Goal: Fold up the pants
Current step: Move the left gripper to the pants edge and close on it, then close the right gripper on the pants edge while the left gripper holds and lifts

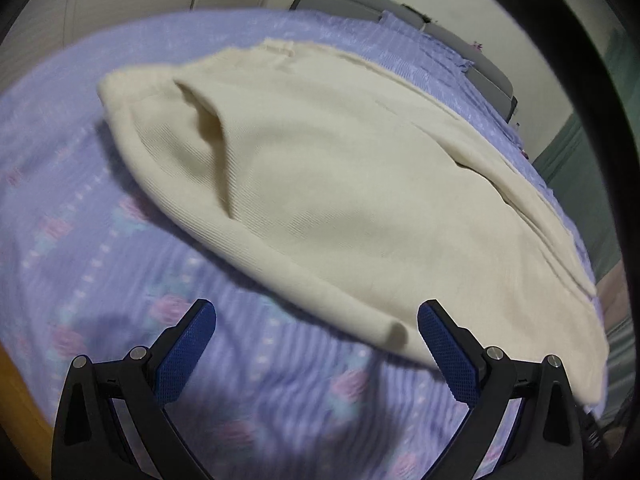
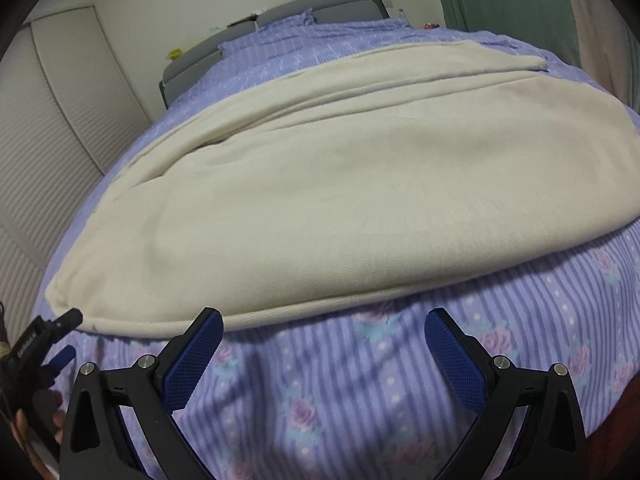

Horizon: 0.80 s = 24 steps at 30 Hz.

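Presently, the cream pants (image 1: 340,184) lie spread flat on a bed covered by a lilac striped floral bedspread (image 1: 120,280), already doubled lengthwise so that one leg rests on the other. Left hand-held gripper (image 1: 316,322): jaws spread wide, grasping nothing, hovering just near of the garment's rolled near edge, with its right finger (image 1: 448,356) overlapping the cloth in view; actual contact cannot be told. Right hand-held gripper (image 2: 324,330): likewise released and empty, poised above the bedspread (image 2: 360,380), its left finger (image 2: 196,352) just at the near hem of the pants (image 2: 320,184). The garment's long axis runs left to right across both views, so it lies directly ahead, on the far side of both hand-held grippers. Judged from these views, the left one sits marginally closer to the fabric. A grey headboard (image 2: 280,16) stands at the far end of the bed. The next fold would probably require each hand-held gripper to pinch the near edge.
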Motion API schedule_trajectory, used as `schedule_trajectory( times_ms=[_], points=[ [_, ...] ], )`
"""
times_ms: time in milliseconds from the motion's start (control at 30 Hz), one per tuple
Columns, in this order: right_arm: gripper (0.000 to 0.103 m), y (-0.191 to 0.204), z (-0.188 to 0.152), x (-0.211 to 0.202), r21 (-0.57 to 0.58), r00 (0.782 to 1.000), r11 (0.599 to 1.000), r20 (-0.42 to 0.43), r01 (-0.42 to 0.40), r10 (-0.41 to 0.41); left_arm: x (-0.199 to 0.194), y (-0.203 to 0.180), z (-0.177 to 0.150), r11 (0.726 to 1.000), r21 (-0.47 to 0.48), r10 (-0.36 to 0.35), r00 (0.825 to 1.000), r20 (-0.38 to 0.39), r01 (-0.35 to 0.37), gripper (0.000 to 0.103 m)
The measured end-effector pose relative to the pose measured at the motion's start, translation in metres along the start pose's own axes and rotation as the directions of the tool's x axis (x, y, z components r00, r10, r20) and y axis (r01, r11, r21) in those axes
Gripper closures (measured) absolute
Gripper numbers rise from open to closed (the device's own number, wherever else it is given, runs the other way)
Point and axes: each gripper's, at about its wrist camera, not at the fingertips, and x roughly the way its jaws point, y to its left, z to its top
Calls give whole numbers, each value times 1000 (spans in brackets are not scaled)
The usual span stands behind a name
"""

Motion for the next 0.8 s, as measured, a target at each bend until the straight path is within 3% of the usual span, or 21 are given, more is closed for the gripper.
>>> schedule_trajectory(
  times_ms=[100,200,333,433,667,800],
  points=[
    [4,-6,2,2,2,999,1000,-29,-18,18,6,-3,-2,999,-44,-16,1000,-5,15,1],
    [6,-10,1,2,-17,999,999,-40,-36,35,5,-7,-5,992,-92,-86,996,-3,86,5],
    [9,-13,7,7,-27,999,999,-42,-33,32,13,-9,0,987,-106,-128,991,-36,124,14],
    [11,-8,14,12,-37,999,999,-33,-16,14,20,-11,9,989,-113,-104,994,-39,99,26],
    [22,-12,25,16,-23,999,1000,-32,0,0,14,-26,17,997,-68,-40,999,-24,39,73],
    [37,-16,31,11,2,1000,1000,-25,6,-6,5,-37,19,1000,-24,-9,1000,8,9,81]
  ],
)
